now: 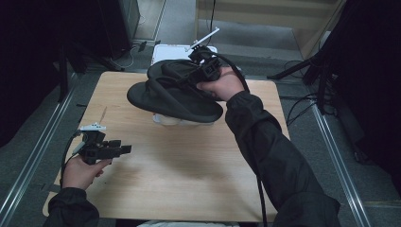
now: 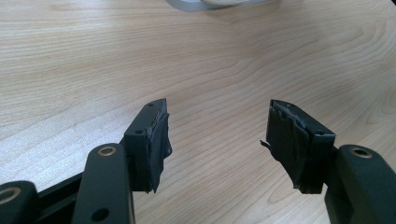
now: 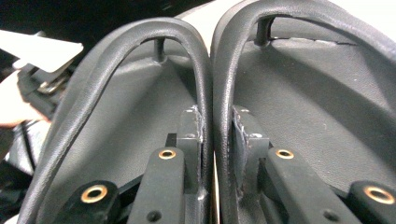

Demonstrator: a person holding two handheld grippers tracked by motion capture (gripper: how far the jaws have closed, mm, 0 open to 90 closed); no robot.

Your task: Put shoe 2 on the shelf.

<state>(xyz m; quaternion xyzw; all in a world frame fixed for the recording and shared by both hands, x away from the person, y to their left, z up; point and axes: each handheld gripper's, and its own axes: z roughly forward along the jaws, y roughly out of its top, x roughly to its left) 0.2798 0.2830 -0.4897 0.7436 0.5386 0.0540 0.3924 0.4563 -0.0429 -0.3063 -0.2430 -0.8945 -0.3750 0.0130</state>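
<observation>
Currently: carrying a pair of black flip-flops [image 1: 175, 94] above the far half of the tabletop [image 1: 189, 165].
Right tool [image 3: 215, 126]: jaws partly closed, pinching the two inner straps [image 3: 212, 93] together, one from each sandal; in the high view it sits at [image 1: 201, 71].
Flip-flops' place: hanging side by side off the tabletop, over a pale container [image 1: 182, 121].
Left tool [image 2: 217, 135]: jaws wide apart, holding nothing, low over bare wood near the front left edge.
Doing it well: likely keep the pinch steady and the wrist level, since the soles hang free and could swing or slip.
Risk: one strap sliding out, dropping a sandal.
</observation>
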